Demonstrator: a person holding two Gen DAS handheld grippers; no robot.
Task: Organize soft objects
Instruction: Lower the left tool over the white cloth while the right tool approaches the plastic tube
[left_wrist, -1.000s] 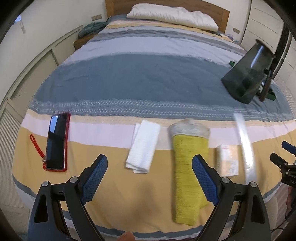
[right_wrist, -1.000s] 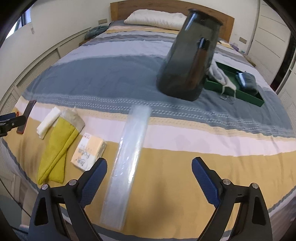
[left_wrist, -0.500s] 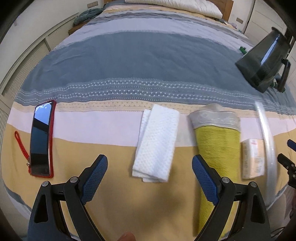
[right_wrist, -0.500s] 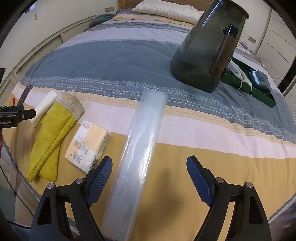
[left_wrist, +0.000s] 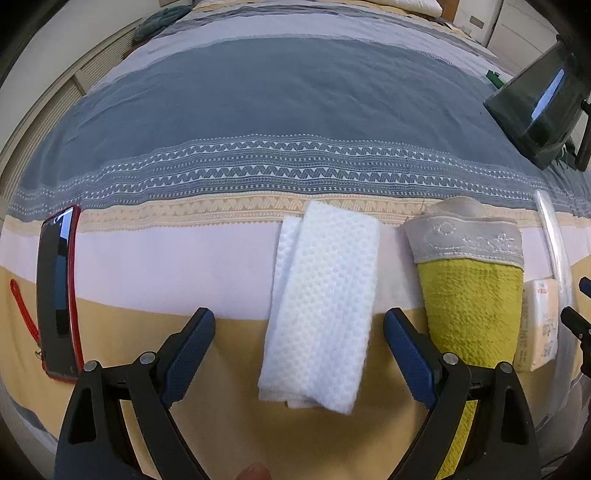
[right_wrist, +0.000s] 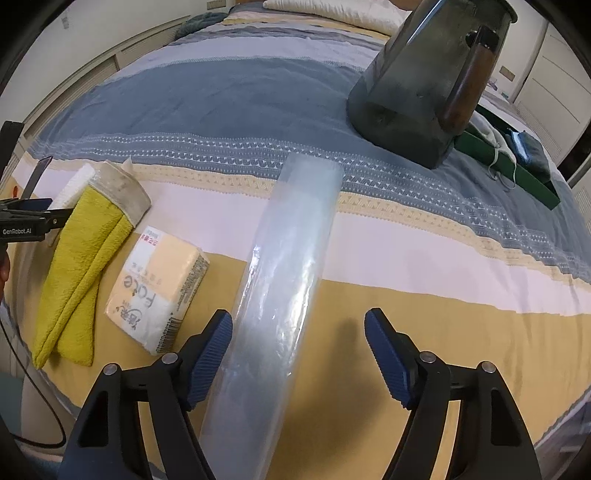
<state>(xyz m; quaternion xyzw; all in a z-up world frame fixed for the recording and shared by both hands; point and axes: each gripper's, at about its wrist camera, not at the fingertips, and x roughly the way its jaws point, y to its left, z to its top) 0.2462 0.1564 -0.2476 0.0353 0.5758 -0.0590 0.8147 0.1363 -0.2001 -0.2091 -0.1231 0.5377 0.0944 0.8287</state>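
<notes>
While both hand-held grippers, left and right, gape empty: one white cloth, one yellow towel, one tissue pack.

I see the bedspread banded in slate blue, cream and mustard yellow, with white zigzag stitching between bands. On it lie a white waffle-textured cloth, an olive-yellow towel with a grey embroidered border, and a black phone cased in red. My fingers carry blue ribbed pads on black arms, and the roll is clear and glossy.
</notes>
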